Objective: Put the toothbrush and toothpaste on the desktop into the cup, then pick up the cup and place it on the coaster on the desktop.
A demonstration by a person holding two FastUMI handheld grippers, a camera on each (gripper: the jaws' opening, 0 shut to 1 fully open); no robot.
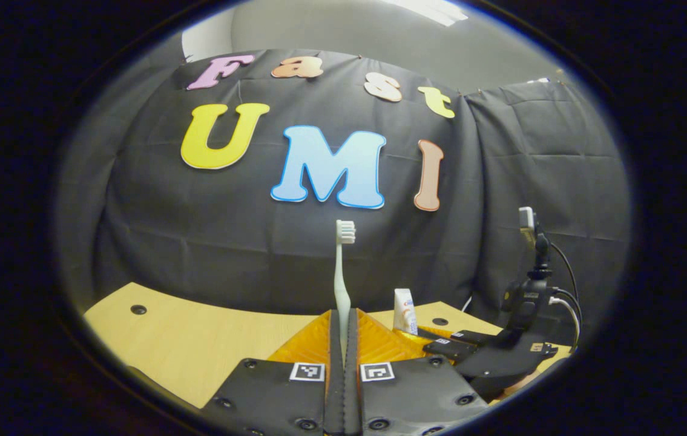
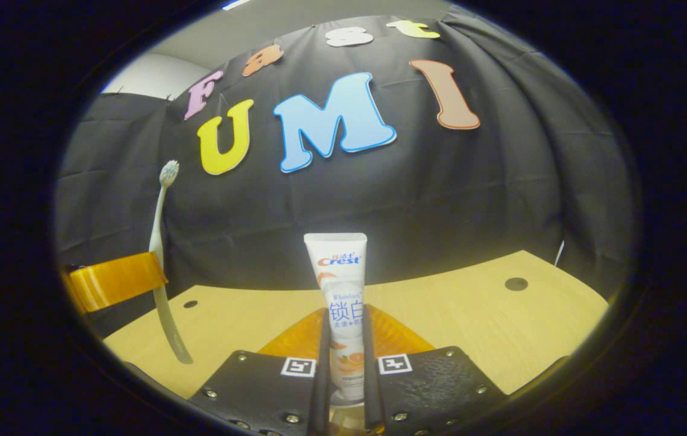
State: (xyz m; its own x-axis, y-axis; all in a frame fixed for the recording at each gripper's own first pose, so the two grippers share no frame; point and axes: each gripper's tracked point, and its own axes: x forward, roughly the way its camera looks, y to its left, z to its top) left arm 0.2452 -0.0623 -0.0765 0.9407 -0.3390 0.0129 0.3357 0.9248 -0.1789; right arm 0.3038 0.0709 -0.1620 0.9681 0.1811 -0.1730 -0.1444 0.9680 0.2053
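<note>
Your toothbrush (image 1: 341, 272) stands upright between the fingers of your left gripper (image 1: 343, 339), bristle head at the top and turned to the right in the left gripper view, handle running straight down into the narrow gap. Both fingers press against the handle, so they are almost fully closed with only the handle's thickness between them. The brush is lifted clear of the surface (image 1: 198, 345), its head up against the dark booth wall.

Your toothpaste (image 2: 341, 303) sits the same way in your right gripper (image 2: 343, 357): the white tube stands upright with its flat crimped end at the top, and the lower part of the tube is clamped between the two fingers, which are closed on it from both sides. It too is held above the wooden surface (image 2: 470, 315).

From the right gripper view, you can see the toothbrush (image 2: 161, 260) off to the left, slightly tilted, passing behind an orange part of the left gripper (image 2: 114, 280). From the left gripper view, the toothpaste (image 1: 404, 310) shows low on the right, just beyond your own fingers, with the right gripper's black body (image 1: 500, 357) and its camera mount (image 1: 534, 272) and cables beside it.

The surface is light wood with a few dark round holes (image 2: 516, 283). The two grippers are near each other, side by side.
</note>
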